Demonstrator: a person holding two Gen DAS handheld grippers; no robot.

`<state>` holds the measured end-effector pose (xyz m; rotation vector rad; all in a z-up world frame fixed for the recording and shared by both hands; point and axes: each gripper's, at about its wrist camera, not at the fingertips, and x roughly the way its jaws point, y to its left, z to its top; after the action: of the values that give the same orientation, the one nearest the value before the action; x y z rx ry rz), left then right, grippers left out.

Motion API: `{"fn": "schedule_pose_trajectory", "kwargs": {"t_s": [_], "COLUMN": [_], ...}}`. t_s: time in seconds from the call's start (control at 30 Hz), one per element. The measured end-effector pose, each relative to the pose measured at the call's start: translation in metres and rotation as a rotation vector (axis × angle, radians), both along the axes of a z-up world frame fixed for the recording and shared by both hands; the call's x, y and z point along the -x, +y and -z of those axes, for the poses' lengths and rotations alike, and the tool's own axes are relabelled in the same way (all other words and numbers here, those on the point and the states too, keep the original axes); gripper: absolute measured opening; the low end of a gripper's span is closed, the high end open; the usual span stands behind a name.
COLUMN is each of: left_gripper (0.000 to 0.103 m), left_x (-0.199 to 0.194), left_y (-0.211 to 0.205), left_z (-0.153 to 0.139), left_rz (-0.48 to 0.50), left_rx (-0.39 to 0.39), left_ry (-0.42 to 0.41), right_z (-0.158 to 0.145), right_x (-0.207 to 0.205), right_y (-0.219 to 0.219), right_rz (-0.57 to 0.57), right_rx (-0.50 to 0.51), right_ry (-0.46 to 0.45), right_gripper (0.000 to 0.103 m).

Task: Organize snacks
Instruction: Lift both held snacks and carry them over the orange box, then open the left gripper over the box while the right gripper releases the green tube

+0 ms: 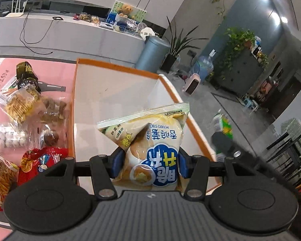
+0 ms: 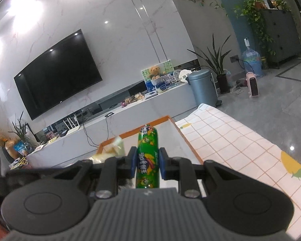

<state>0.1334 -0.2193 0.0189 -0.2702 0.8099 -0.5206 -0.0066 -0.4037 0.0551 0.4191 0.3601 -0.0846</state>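
My left gripper (image 1: 148,162) is shut on a yellow potato-stick bag (image 1: 150,146) with blue lettering, held above a white tray with an orange rim (image 1: 118,66). My right gripper (image 2: 147,165) is shut on a green sausage-shaped snack pack (image 2: 147,156), held above the same tray's rim (image 2: 150,123). In the left wrist view the right gripper shows blurred at the right with the green pack (image 1: 223,126). The yellow bag shows blurred at the left in the right wrist view (image 2: 114,148).
Several loose snack packs (image 1: 30,108) lie on a pink mat (image 1: 56,72) left of the tray, among them a red pack (image 1: 42,160). A checked cloth (image 2: 240,140) covers the surface right of the tray. Behind are a TV bench (image 2: 110,124) and bin (image 2: 202,88).
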Motion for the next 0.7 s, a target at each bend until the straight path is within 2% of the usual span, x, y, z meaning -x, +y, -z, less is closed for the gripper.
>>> {"fn": "schedule_pose_trajectory", "kwargs": {"t_s": [0.07, 0.17, 0.3, 0.33, 0.47, 0.6, 0.7], "left_gripper": [0.062, 0.066, 0.090, 0.092, 0.093, 0.093, 0.093], "left_x": [0.001, 0.001, 0.002, 0.003, 0.009, 0.016, 0.019], "left_y": [-0.001, 0.002, 0.012, 0.014, 0.020, 0.033, 0.046], "left_z": [0.003, 0.006, 0.006, 0.004, -0.007, -0.020, -0.035], "left_rz": [0.003, 0.035, 0.005, -0.006, -0.027, -0.009, 0.013], "left_rx": [-0.007, 0.024, 0.028, 0.025, 0.008, 0.033, 0.006], "left_ry": [0.000, 0.014, -0.002, -0.017, -0.071, -0.071, -0.077], "right_z": [0.001, 0.002, -0.002, -0.002, 0.000, 0.002, 0.005], "right_x": [0.000, -0.001, 0.002, 0.003, 0.000, -0.004, -0.009], "right_y": [-0.002, -0.001, -0.001, 0.000, 0.004, 0.006, 0.007], "right_rz": [-0.001, 0.001, 0.004, 0.002, -0.006, -0.024, -0.081], "right_rx": [-0.002, -0.005, -0.016, -0.016, 0.000, 0.017, -0.014], "right_ry": [0.002, 0.015, 0.005, 0.000, 0.006, 0.019, 0.031], "right_gripper": [0.020, 0.020, 0.020, 0.020, 0.020, 0.020, 0.020]}}
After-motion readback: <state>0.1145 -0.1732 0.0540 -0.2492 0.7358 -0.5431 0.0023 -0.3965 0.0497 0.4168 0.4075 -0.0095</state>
